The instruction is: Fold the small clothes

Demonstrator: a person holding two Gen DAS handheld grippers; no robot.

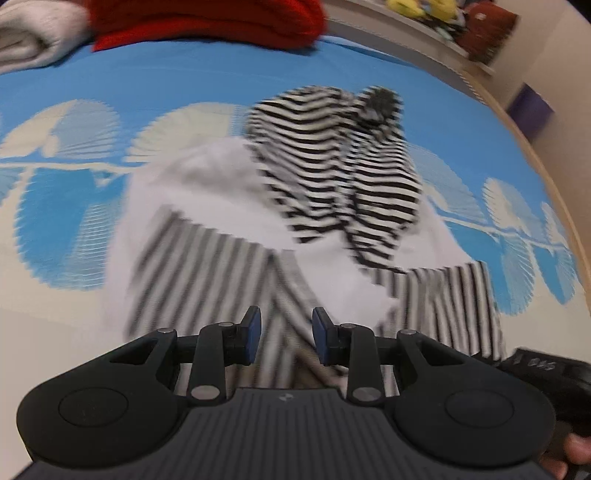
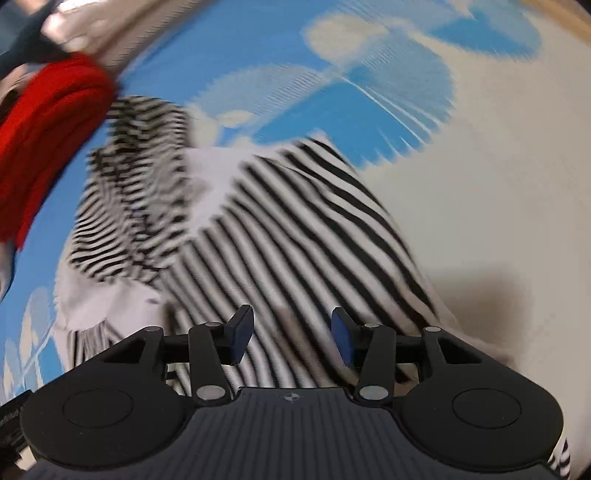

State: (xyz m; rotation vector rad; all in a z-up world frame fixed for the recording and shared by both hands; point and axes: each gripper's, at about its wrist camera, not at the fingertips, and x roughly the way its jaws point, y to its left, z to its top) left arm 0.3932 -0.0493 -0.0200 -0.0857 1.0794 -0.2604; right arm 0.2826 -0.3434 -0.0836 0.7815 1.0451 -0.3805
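Observation:
A black-and-white striped small garment (image 1: 332, 184) lies crumpled on a blue and cream patterned cloth (image 1: 74, 192), with white inner fabric (image 1: 207, 184) showing. My left gripper (image 1: 286, 338) is open just above the garment's near striped edge, nothing between its blue pads. In the right wrist view the same garment (image 2: 288, 229) spreads under my right gripper (image 2: 291, 338), which is open and hovers close over the stripes. Both views are motion-blurred.
A folded red garment (image 1: 207, 22) and a folded white one (image 1: 33, 33) lie at the far edge of the cloth. The red one also shows in the right wrist view (image 2: 48, 129). A shelf with toys (image 1: 461, 26) stands behind.

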